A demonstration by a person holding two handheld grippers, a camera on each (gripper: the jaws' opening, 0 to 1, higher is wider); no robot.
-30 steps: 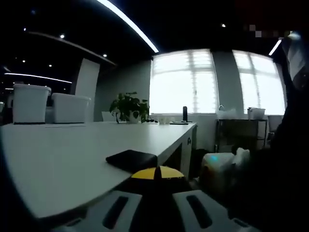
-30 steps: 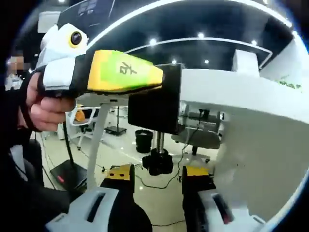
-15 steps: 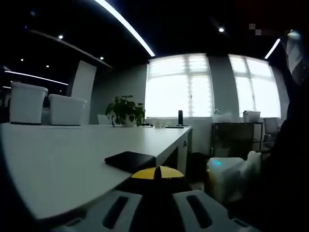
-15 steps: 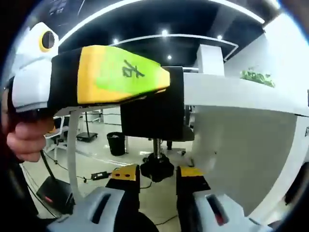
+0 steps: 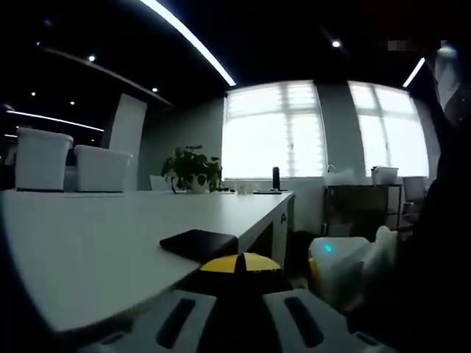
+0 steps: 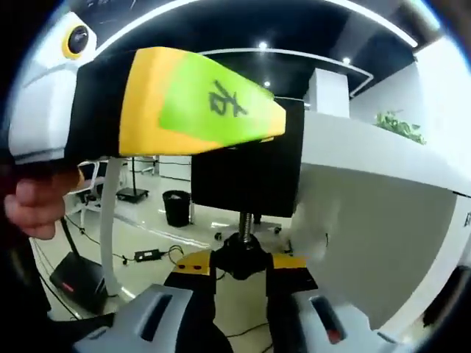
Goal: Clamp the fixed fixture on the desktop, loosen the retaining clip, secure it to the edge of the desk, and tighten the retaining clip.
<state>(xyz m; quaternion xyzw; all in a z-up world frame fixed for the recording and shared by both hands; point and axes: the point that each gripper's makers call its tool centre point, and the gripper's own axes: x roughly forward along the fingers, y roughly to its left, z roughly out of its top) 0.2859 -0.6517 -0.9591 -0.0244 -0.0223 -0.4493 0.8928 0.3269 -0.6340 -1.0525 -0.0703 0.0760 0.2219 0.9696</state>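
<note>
One black clamp (image 6: pixel 246 173) sits on the counter (image 6: pixel 383 191) edge at frame centre. The left claw (image 6: pixel 276 121) is clamped on it; the right claw (image 6: pixel 243 266) grips its one screw knob (image 6: pixel 241 257). Two white bins (image 5: pixel 43 158) stand at left; contents hidden.

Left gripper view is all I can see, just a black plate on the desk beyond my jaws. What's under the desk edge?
Observer: In the right gripper view, the fixture hangs down over the desk edge. A threaded screw below it ends in a black knob.
Operator: Where is the right gripper?
Observer: The right gripper is under the fixture, with its yellow-tipped jaws on either side of the knob. I cannot tell if they pinch it.
Operator: And my left gripper from that side?
Observer: The left gripper has a yellow-green jaw lying across the fixture's top, with a hand behind it.
</note>
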